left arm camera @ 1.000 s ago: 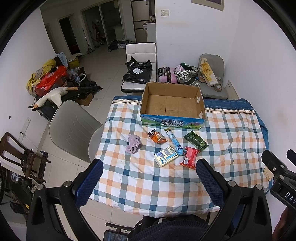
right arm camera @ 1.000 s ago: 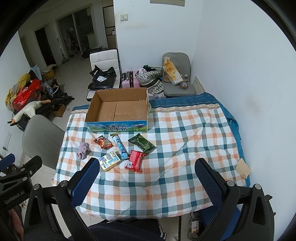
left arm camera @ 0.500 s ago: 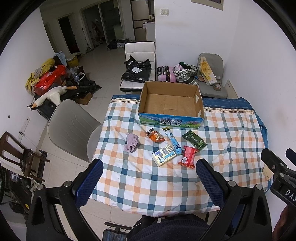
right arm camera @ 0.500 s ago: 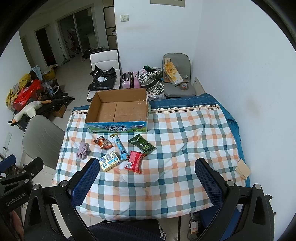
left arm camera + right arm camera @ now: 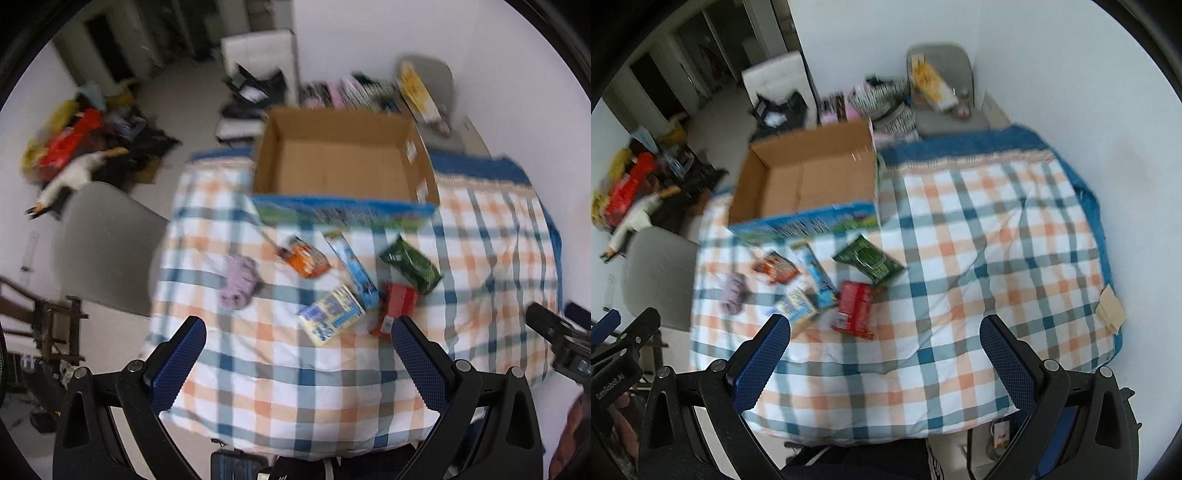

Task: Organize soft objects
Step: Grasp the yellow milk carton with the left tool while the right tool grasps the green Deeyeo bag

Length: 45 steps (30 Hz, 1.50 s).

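Note:
An open, empty cardboard box [image 5: 343,173] [image 5: 809,184] stands at the far side of a checked tablecloth [image 5: 295,369] [image 5: 960,258]. In front of it lie a lilac cloth bundle [image 5: 238,282] [image 5: 733,291], an orange packet [image 5: 306,256] [image 5: 777,269], a blue tube [image 5: 352,269] [image 5: 818,275], a green packet [image 5: 412,264] [image 5: 870,260], a red packet [image 5: 393,308] [image 5: 855,304] and a yellow-blue packet [image 5: 330,314] [image 5: 798,308]. My left gripper [image 5: 297,356] and right gripper [image 5: 882,354] are both open and empty, above the table's near edge.
A grey chair [image 5: 107,247] [image 5: 657,273] stands left of the table. A white wall runs along the right. Clutter and a toy goose [image 5: 70,177] lie on the floor far left. Another grey chair [image 5: 942,92] and bags stand behind the box.
Both grippers have moved forward and down toward the table, so the items look larger. The views are motion-blurred. Nothing was picked up.

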{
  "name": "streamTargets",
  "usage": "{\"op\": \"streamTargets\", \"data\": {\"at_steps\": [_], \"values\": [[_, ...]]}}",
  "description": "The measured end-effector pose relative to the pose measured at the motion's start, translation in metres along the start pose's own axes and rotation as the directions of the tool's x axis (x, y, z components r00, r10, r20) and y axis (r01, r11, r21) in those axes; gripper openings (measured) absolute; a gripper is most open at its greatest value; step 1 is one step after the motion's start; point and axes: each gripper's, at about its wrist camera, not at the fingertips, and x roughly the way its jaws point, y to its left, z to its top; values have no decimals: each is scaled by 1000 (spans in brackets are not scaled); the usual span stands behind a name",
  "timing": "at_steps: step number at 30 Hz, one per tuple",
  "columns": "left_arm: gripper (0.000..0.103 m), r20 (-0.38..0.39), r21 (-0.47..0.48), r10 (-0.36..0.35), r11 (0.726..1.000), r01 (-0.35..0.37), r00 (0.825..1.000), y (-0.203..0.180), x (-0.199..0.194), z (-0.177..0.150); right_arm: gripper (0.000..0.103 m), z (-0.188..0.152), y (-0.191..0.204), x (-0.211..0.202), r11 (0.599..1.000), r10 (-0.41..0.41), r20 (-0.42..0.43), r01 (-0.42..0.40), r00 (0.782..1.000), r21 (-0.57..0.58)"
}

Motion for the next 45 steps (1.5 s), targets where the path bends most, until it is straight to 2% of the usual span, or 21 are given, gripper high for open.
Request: {"op": "streamTargets", "data": {"at_steps": [2,6,10,13,14,18,20,23,25,26,27,28,30,32,33,35,38,42,43,44,45], "values": [[103,-49,67,6,998,-3,999,-11,35,5,103,9,4,42,999,7,-51,-9,999,-32],[103,-173,197,-2,980,36,985,-33,103,7,103,24,12,117,993,-20,-137,4,990,-117],[103,-285,305,43,951,49,958,-54,176,2,103,41,20,192,975,-48,-201,2,978,-223],[103,-366,358,61,930,79,929,-66,220,-7,103,51,24,238,960,-46,-244,-24,969,-279],[103,-382,376,75,923,81,921,-69,234,-10,103,53,25,250,954,-50,-255,-30,966,-299],[99,-390,397,62,911,107,919,-78,259,-14,103,65,27,301,946,-21,-314,-83,949,-315],[82,-403,384,48,916,121,914,-79,263,-15,103,70,34,322,935,-5,-324,-110,946,-337],[81,-422,309,12,942,131,906,-71,265,-14,103,75,44,350,923,3,-356,-140,935,-359],[79,-448,197,-22,973,123,894,-56,268,-12,89,77,48,367,926,3,-389,-150,921,-348],[78,-464,100,-53,989,111,884,-43,268,-12,83,77,49,374,929,9,-407,-158,913,-336],[77,-473,18,-67,996,86,878,-31,269,-12,68,78,49,380,933,19,-423,-168,906,-318],[77,-479,-78,-86,995,55,874,-17,268,-15,64,79,48,386,943,20,-437,-162,899,-292],[76,-468,-259,-160,965,38,869,8,265,-24,62,78,44,390,957,20,-443,-145,896,-250],[77,-469,-329,-211,943,53,857,17,266,-32,56,75,36,392,977,4,-465,-103,885,-187],[77,-479,-329,-225,942,64,849,18,268,-36,55,71,32,393,983,-10,-489,-80,872,-164],[77,-490,-289,-213,955,74,845,13,271,-41,56,62,28,394,988,5,-531,-85,847,-126],[77,-491,-212,-169,975,71,854,-2,283,-52,57,61,28,397,988,36,-528,-111,848,-110],[77,-471,-175,-141,982,65,871,-14,287,-47,57,69,22,406,990,24,-515,-90,857,-104],[74,-469,-177,-144,982,66,872,-14,283,-46,57,75,20,411,992,33,-504,-88,863,-87],[66,-461,-180,-141,982,63,876,-14,285,-46,57,78,20,413,993,46,-499,-94,866,-72],[66,-459,-183,-140,981,61,878,-14,287,-42,57,81,20,418,994,55,-496,-95,867,-55]]}}
